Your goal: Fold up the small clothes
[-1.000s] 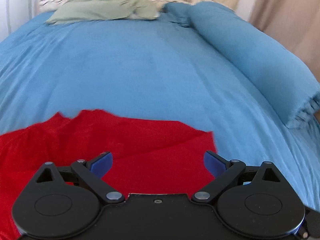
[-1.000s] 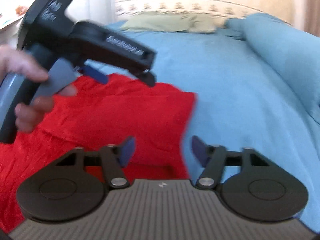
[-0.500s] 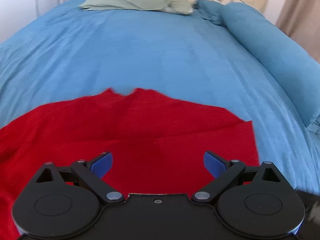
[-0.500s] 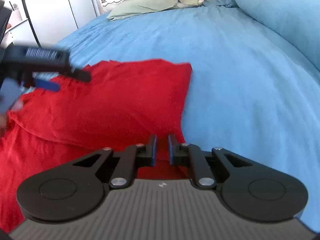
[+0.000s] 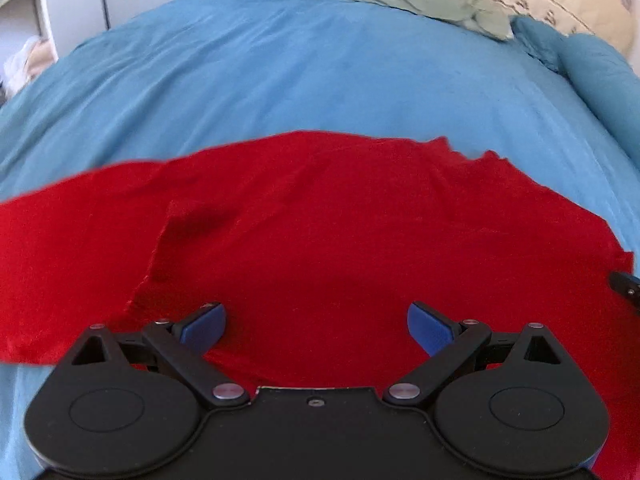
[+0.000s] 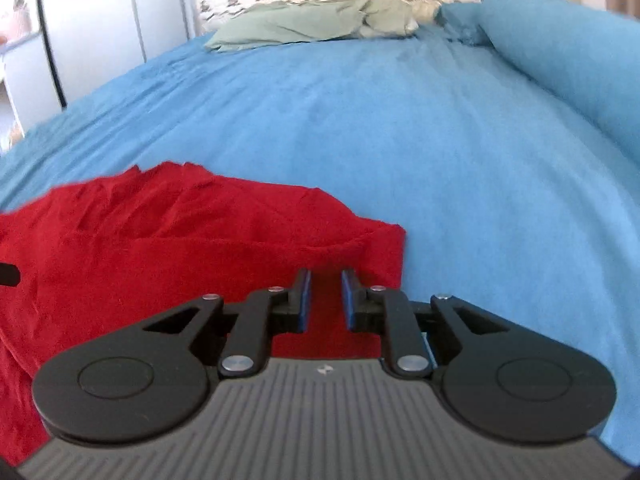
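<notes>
beyond the red cloth [image 5: 320, 232] the blue bed [image 5: 320, 80] lies wide and flat - free room to pass. a rolled blue duvet [image 6: 560, 60] blocks the right side - green pillow [image 6: 304, 20] at the far end.

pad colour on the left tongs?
Blue pads on the black left tongs; clearest in the left wrist view.

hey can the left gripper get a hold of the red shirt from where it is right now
Probably yes. The left gripper is open with the red garment lying directly under and ahead of its fingers on the blue bedspread, and nothing sits between them.
</notes>
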A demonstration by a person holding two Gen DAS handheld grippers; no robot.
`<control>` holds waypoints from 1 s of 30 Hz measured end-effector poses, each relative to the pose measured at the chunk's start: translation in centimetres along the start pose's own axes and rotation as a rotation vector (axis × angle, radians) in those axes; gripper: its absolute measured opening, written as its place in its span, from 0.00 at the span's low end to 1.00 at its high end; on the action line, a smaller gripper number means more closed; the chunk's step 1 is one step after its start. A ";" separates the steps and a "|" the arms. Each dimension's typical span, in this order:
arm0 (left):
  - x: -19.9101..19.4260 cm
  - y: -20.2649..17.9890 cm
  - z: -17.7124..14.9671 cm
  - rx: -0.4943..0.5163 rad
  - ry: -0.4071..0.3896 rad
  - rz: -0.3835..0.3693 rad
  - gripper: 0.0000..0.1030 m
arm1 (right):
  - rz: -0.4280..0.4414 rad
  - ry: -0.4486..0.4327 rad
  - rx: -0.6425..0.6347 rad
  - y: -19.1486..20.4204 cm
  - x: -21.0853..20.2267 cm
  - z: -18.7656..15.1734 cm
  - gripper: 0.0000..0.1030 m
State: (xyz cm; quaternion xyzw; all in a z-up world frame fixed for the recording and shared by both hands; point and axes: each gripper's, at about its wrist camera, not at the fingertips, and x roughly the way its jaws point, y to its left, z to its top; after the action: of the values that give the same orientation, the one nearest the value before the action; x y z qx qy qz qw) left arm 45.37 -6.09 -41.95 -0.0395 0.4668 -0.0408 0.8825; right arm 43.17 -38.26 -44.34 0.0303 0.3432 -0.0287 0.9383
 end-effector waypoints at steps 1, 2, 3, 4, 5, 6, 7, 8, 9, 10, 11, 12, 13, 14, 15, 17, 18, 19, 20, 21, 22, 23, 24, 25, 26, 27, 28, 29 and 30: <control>-0.4 0.2 0.0 -0.008 -0.010 -0.015 0.97 | -0.007 -0.001 -0.016 0.2 -0.4 0.3 0.35; -0.9 0.6 0.0 -0.020 -0.009 -0.019 0.97 | -0.002 -0.027 -0.022 0.5 -1.3 0.7 0.43; -1.2 0.9 0.0 -0.030 -0.008 -0.016 0.97 | 0.012 -0.062 -0.026 0.7 -2.6 0.7 0.51; -1.6 1.3 -0.1 -0.039 -0.012 -0.010 0.97 | 0.026 -0.090 -0.035 1.1 -3.6 0.9 0.66; -1.9 1.9 -0.4 -0.050 -0.015 0.007 0.97 | 0.040 -0.103 -0.050 1.7 -4.5 1.0 0.70; -2.1 2.6 -0.6 -0.062 -0.008 0.021 0.97 | 0.060 -0.100 -0.071 2.4 -5.0 0.8 0.70; -2.0 3.5 -0.7 -0.080 0.007 0.034 0.97 | 0.084 -0.079 -0.096 3.2 -5.2 0.5 0.70; -2.0 4.5 -0.9 -0.106 0.022 0.041 0.97 | 0.104 -0.055 -0.115 3.8 -5.2 0.2 0.72; -2.3 5.7 -1.1 -0.138 0.027 0.031 0.97 | 0.117 -0.029 -0.134 4.6 -4.9 -0.3 0.73; -2.8 6.9 -1.3 -0.168 0.021 0.012 0.97 | 0.124 -0.004 -0.146 5.1 -4.5 -0.8 0.77; -3.4 8.1 -1.4 -0.196 0.011 0.007 0.97 | 0.130 0.028 -0.158 5.6 -3.9 -1.3 0.81; -4.1 9.1 -1.5 -0.213 0.006 0.036 0.97 | 0.128 0.054 -0.160 6.1 -3.4 -1.7 0.81; -4.9 10.1 -1.6 -0.226 0.000 0.064 0.97 | 0.124 0.066 -0.155 6.4 -3.2 -1.9 0.83; -6.0 11.6 -1.7 -0.249 -0.017 0.086 0.97 | 0.120 0.065 -0.151 6.8 -3.1 -1.8 0.85; -7.1 12.8 -1.8 -0.275 -0.035 0.095 0.97 | 0.125 0.063 -0.153 7.2 -3.2 -1.5 0.85; -9.4 16.1 -2.1 -0.342 -0.075 0.116 0.97 | 0.165 0.040 -0.183 8.8 -4.3 -0.4 0.87; -10.6 17.9 -2.1 -0.379 -0.092 0.137 0.97 | 0.185 0.025 -0.211 9.8 -4.7 0.3 0.90; -11.6 19.5 -2.1 -0.414 -0.109 0.164 0.97 | 0.207 0.010 -0.240 11.1 -5.6 1.0 0.99; -12.7 21.7 -2.1 -0.458 -0.128 0.203 0.97 | 0.233 -0.008 -0.257 12.4 -6.5 1.8 1.00; -13.5 23.5 -2.1 -0.495 -0.143 0.233 0.97 | 0.266 -0.022 -0.260 13.6 -7.4 2.4 1.00; -14.1 25.1 -2.1 -0.529 -0.155 0.259 0.97 | 0.313 -0.032 -0.264 15.0 -8.2 3.1 1.00; -14.6 27.1 -2.1 -0.564 -0.167 0.283 0.97 | 0.347 -0.029 -0.272 16.3 -8.9 3.6 1.00; -15.2 29.0 -2.3 -0.599 -0.183 0.303 0.97 | 0.374 -0.019 -0.281 17.7 -9.5 4.1 1.00; -15.5 30.7 -2.6 -0.630 -0.197 0.313 0.97 | 0.399 -0.010 -0.287 19.3 -9.9 4.4 1.00; -15.6 32.7 -2.8 -0.669 -0.211 0.318 0.97 | 0.422 -0.005 -0.291 20.7 -10.0 4.6 1.00; -15.8 34.3 -3.4 -0.703 -0.219 0.321 0.96 | 0.443 -0.003 -0.295 21.9 -10.2 4.6 1.00; -15.7 35.7 -3.7 -0.741 -0.226 0.320 0.95 | 0.460 0.002 -0.300 23.5 -10.1 4.5 1.00; -15.3 37.1 -4.1 -0.790 -0.235 0.312 0.94 | 0.467 0.009 -0.304 24.7 -9.8 4.6 1.00; -15.0 38.3 -4.3 -0.830 -0.245 0.294 0.89 | 0.472 0.020 -0.304 26.0 -9.5 4.3 1.00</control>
State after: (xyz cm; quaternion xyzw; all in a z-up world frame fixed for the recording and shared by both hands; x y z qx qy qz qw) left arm 34.76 33.47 -36.21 -0.3276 0.3363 0.2802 0.8373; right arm 40.66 -12.37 -33.97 -0.0316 0.3364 0.2428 0.9093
